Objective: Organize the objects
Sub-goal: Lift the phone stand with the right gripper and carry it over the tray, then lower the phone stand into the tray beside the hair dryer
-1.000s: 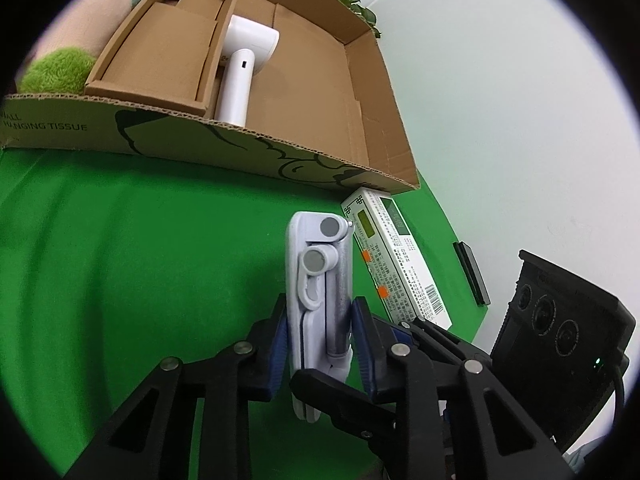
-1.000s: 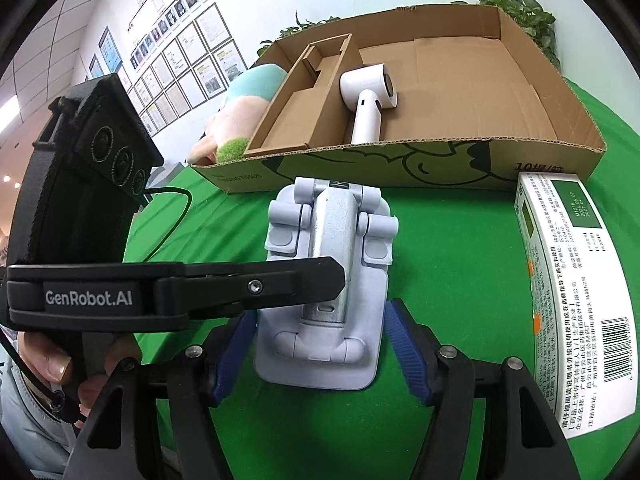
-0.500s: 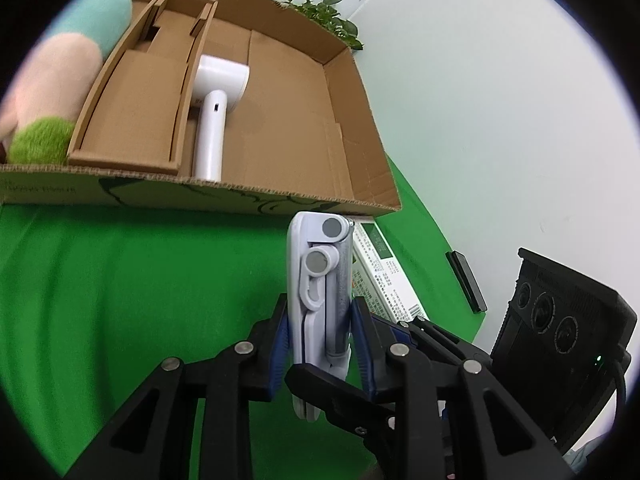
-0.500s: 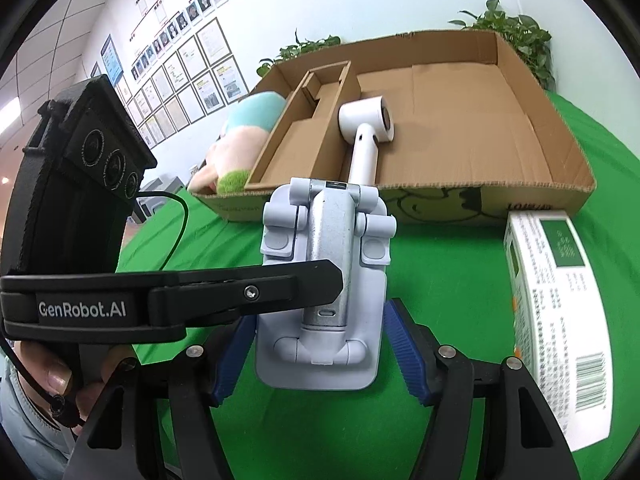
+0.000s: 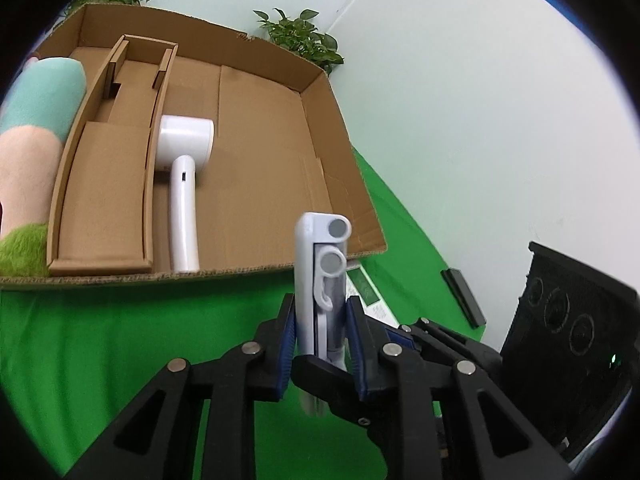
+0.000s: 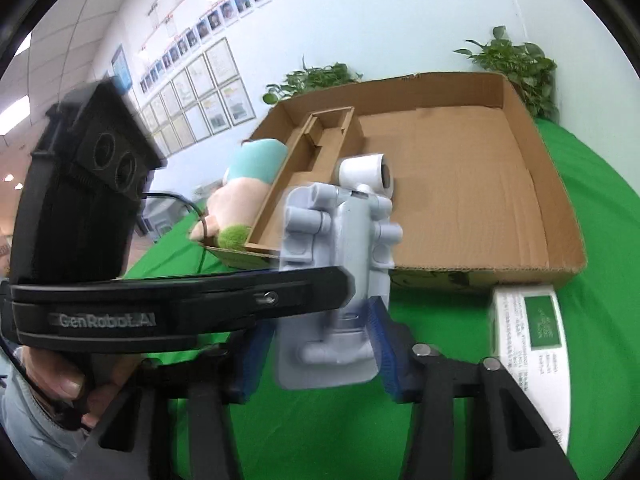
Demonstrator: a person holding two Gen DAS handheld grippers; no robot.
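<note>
We hold a folded white phone stand (image 5: 320, 276) between both grippers, lifted off the green cloth (image 5: 120, 328) just in front of the cardboard box (image 5: 340, 128). Our left gripper (image 5: 320, 340) pinches the stand across its thin edge, blue pads (image 5: 287, 340) pressed against both faces; its jaws have just been closing a little further on it. From the right wrist view the stand (image 6: 336, 264) shows its broad face, hinges up, and our right gripper (image 6: 320, 352) brackets its base. Those jaws have just been closing too, and the right pad (image 6: 380, 332) lies against the stand's edge; the left pad is blurred, so we cannot tell for sure that both sides press. The left gripper's finger crosses in front of the stand in that view, and a hand (image 6: 64, 384) grips its handle at the lower left.

Inside the box a white handheld device (image 5: 184, 184) lies with its handle toward us, beside a cardboard insert (image 5: 104, 184) along the left wall. A plush toy (image 5: 32, 144) rests outside the box on the left. A white carton (image 6: 532, 352) with a green label lies on the cloth to the right of the stand, close to the box's front wall. A small black bar (image 5: 464, 300) sits farther right near the cloth's edge. Potted plants (image 5: 304, 36) stand behind the box.
</note>
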